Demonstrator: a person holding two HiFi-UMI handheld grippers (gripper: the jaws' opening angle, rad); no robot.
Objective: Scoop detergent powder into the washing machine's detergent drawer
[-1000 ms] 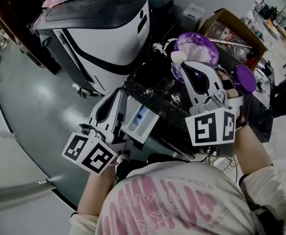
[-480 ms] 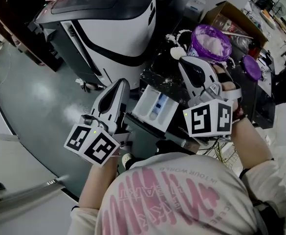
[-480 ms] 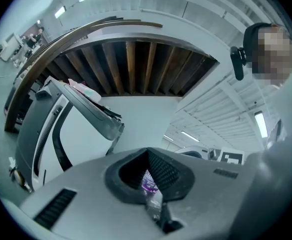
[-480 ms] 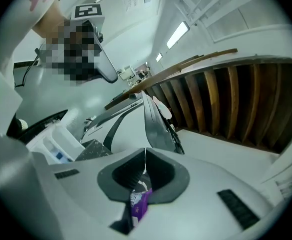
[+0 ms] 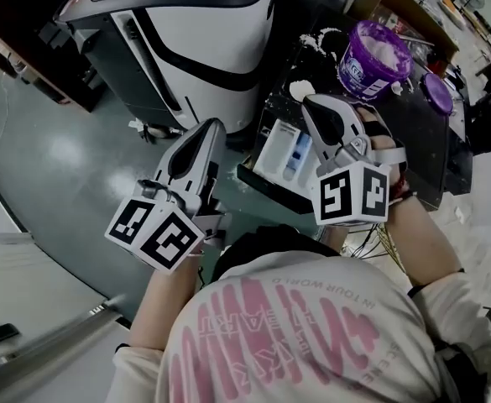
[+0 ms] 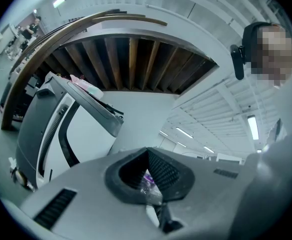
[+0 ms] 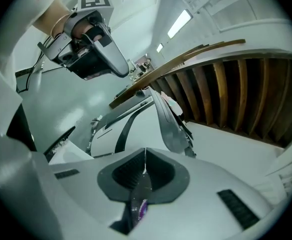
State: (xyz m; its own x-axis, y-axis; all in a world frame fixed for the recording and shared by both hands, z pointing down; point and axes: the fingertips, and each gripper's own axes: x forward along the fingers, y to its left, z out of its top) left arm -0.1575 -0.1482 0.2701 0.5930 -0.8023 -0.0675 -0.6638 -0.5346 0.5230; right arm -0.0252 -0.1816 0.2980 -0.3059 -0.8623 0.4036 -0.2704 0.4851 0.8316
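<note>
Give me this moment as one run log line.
right tongs: shut on scoop | left tongs: shut | detergent drawer: open, scoop near it | tub: open

Appliance (image 5: 203, 40) at 11 o'clock. Bench (image 5: 413, 149) at 2, just right of it. Drawer (image 5: 285, 154) juts from bench's 8 o'clock edge. On bench: tub (image 5: 373, 57), lid (image 5: 438, 93) at its 4. Box (image 5: 400, 7) behind.

A workshop-like test lab: strip lights (image 6: 252, 127) on a high white ceiling, a bulky white machine (image 5: 207, 36) on painted floor (image 5: 56, 154), a cardboard box (image 5: 421, 17), loose cables (image 5: 379, 243).
</note>
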